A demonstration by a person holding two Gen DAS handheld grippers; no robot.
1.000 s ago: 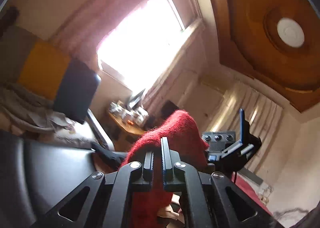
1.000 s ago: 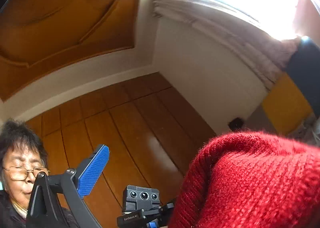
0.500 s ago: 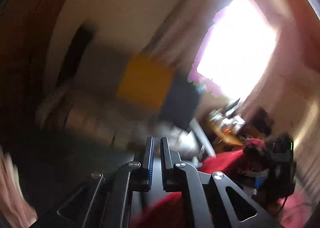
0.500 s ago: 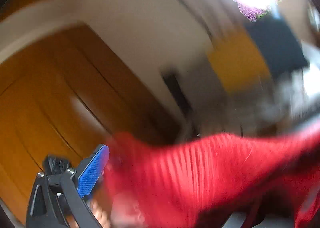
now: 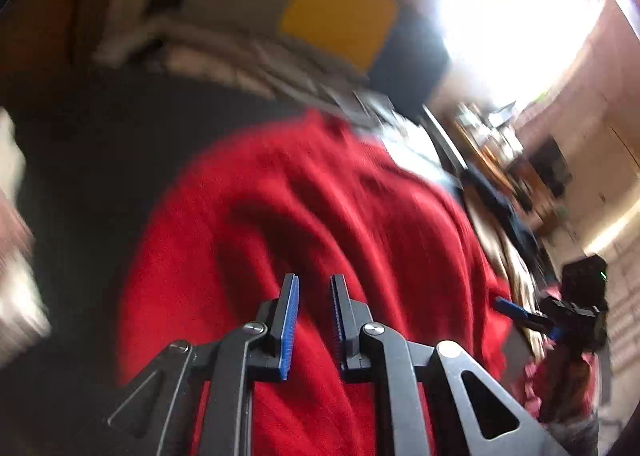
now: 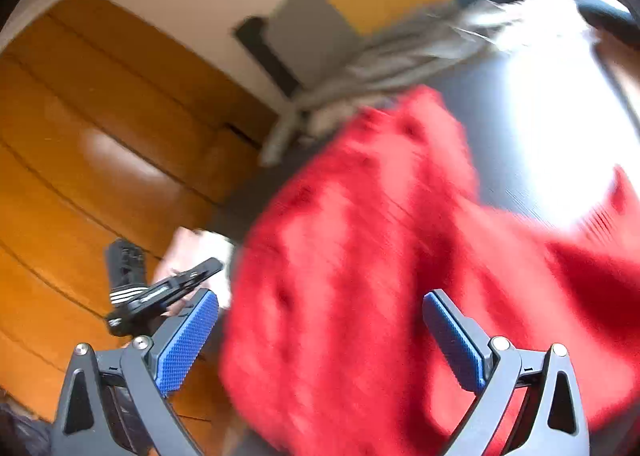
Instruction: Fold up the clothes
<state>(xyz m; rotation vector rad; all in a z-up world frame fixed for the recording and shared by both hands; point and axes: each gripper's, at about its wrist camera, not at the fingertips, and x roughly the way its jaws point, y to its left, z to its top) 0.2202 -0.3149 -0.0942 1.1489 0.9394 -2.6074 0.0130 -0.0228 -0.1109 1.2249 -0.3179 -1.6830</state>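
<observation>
A second ago both cameras looked up at the wooden ceiling and the bright window, with the red sweater bunched high in front of them; now both views tilt down and the red sweater [image 5: 320, 224] spreads over a dark smooth surface [image 5: 92, 160] that fills the left and centre of the left wrist view. In the earlier left view the blue pads sat nearly together with red knit bunched just behind the fingers; now the left gripper [image 5: 314, 292] has just been opening, its jaws stand a narrow gap apart and nothing is pinched between them, the knit lying beneath and beyond the tips. The right gripper [image 6: 320, 320] has its jaws wide, the ribbed blue pads [image 6: 188, 340] far apart at lower left and lower right, with the sweater [image 6: 380, 256] in the gap but not pressed by either pad.

The sweater is a fuzzy ribbed knit, lying in soft rounded folds; motion blur smears its texture. Grey crumpled cloth [image 6: 384, 56] lies at its far edge in the upper centre of the right view, and glossy orange-brown wooden panels [image 6: 80, 128] fill the left side
</observation>
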